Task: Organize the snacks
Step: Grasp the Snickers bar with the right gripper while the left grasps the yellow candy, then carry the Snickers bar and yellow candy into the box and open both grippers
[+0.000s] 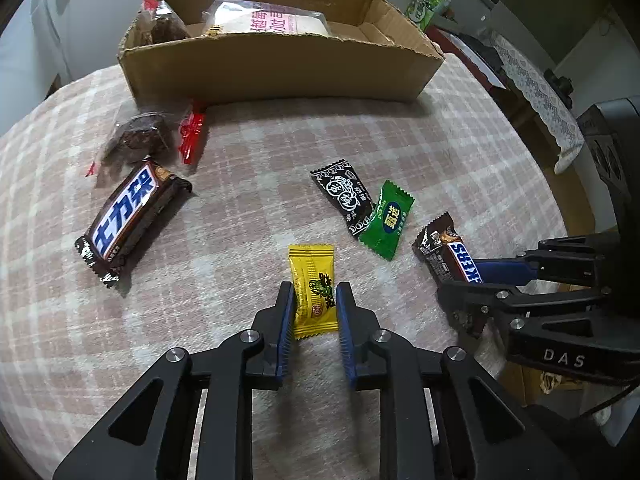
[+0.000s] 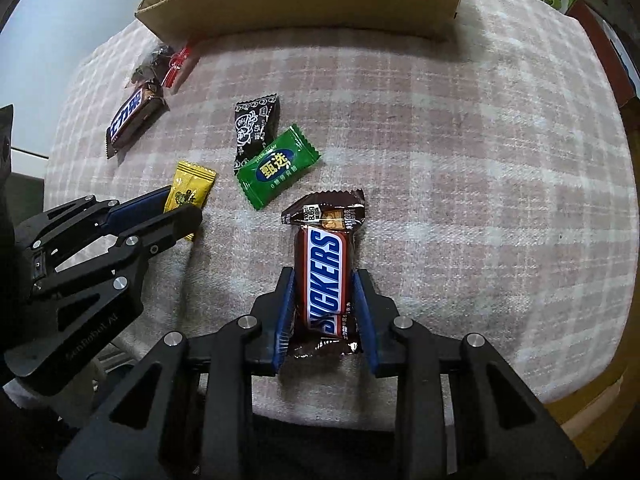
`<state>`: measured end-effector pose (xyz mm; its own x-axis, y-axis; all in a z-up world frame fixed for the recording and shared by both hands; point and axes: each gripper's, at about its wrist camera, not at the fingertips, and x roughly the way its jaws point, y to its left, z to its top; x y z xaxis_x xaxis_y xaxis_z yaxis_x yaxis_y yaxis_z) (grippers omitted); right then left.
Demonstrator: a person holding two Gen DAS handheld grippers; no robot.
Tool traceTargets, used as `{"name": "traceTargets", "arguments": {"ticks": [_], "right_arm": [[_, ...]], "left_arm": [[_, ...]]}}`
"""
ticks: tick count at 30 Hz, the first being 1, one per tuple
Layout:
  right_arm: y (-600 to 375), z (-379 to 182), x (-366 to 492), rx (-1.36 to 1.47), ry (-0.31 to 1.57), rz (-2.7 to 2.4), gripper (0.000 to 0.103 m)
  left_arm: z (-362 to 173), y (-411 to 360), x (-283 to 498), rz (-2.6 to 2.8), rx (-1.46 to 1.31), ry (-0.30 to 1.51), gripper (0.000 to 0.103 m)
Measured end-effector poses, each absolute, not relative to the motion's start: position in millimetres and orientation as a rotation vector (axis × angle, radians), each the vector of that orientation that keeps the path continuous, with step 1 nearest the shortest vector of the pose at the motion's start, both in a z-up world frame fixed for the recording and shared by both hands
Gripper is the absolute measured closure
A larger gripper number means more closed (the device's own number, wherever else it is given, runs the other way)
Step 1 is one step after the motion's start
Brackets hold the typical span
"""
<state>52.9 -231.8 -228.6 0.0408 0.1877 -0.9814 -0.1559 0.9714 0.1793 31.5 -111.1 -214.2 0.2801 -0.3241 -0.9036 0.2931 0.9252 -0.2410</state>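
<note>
My left gripper (image 1: 314,294) is shut on a yellow candy packet (image 1: 313,290) that lies on the checked tablecloth; it also shows in the right wrist view (image 2: 190,192). My right gripper (image 2: 324,280) is shut on a Snickers bar (image 2: 325,268), also on the cloth; the bar shows at the right of the left wrist view (image 1: 450,252). A cardboard box (image 1: 280,64) stands at the back with a pink-labelled packet (image 1: 268,20) and a dark wrapped cake (image 1: 164,28) in it.
Loose on the cloth lie a larger Snickers bar (image 1: 132,220), a dark wrapped cake with red ends (image 1: 144,136), a black candy (image 1: 344,196) and a green candy (image 1: 388,220) that overlap. The table edge falls off at the right, with furniture beyond.
</note>
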Motion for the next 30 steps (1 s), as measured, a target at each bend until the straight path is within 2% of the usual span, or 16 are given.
{"name": "traceTargets", "arguments": {"ticks": [6, 15, 30], "right_arm": [[-242.7, -224.4, 46.3, 0.062, 1.488, 0.262, 0.073], [-249.3, -220.3, 48.6, 0.057, 1.47, 0.253, 0.073], [-245.0, -225.3, 49.0, 0.044, 1.474, 0.256, 0.073]], "left_arm": [[-209.9, -90.4, 30.1, -0.406, -0.11, 1.221, 0.09], [-209.7, -80.3, 29.3, -0.395, -0.108, 1.219, 0.091], [-211.2, -100.0, 30.9, -0.421, -0.04, 1.205, 0.093]]}}
